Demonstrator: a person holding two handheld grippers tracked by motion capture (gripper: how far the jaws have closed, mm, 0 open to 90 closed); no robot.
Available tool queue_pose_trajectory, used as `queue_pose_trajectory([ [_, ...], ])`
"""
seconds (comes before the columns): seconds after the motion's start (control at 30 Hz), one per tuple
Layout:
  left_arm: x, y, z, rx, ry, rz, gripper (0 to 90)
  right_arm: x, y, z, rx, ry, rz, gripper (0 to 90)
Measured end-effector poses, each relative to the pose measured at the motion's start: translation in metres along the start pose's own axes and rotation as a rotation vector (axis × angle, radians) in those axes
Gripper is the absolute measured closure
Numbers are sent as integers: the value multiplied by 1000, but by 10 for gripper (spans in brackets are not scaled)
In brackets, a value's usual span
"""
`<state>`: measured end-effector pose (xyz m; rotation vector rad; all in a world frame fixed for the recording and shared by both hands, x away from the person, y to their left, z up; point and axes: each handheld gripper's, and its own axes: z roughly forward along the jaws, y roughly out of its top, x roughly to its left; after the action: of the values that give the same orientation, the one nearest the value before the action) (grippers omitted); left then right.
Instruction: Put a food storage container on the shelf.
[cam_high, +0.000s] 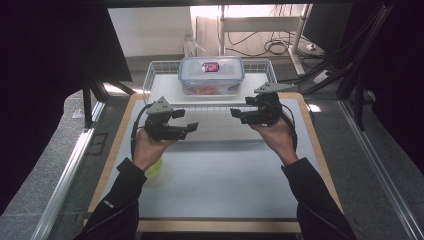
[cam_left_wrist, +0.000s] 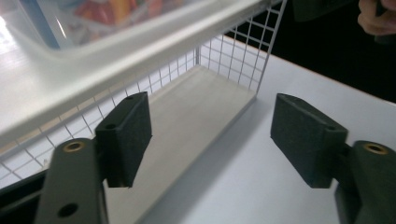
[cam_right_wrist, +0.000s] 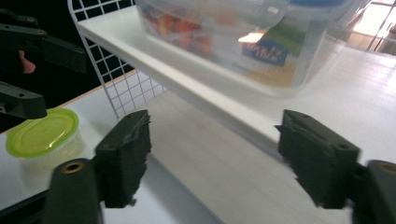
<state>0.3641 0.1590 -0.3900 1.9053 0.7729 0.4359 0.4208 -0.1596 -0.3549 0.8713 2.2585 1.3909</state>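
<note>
The clear food box (cam_high: 211, 75) sits in the wire basket (cam_high: 150, 75); both grippers' fingers (cam_left_wrist: 125, 137) hang wide open, empty, just before it.

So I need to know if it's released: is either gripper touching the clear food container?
Apart. The high view shows both the left gripper and the right gripper short of the clear food container.
</note>
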Motion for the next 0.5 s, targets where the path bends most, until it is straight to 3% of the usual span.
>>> queue_pose_trajectory([
  [0.23,-11,-23,-8,23,13,7,198,11,-18,-7,6,5,-16,145],
  [0.5,-31,-47,-15,14,17,28,123,22,-41,-16,27,13,-11,62],
])
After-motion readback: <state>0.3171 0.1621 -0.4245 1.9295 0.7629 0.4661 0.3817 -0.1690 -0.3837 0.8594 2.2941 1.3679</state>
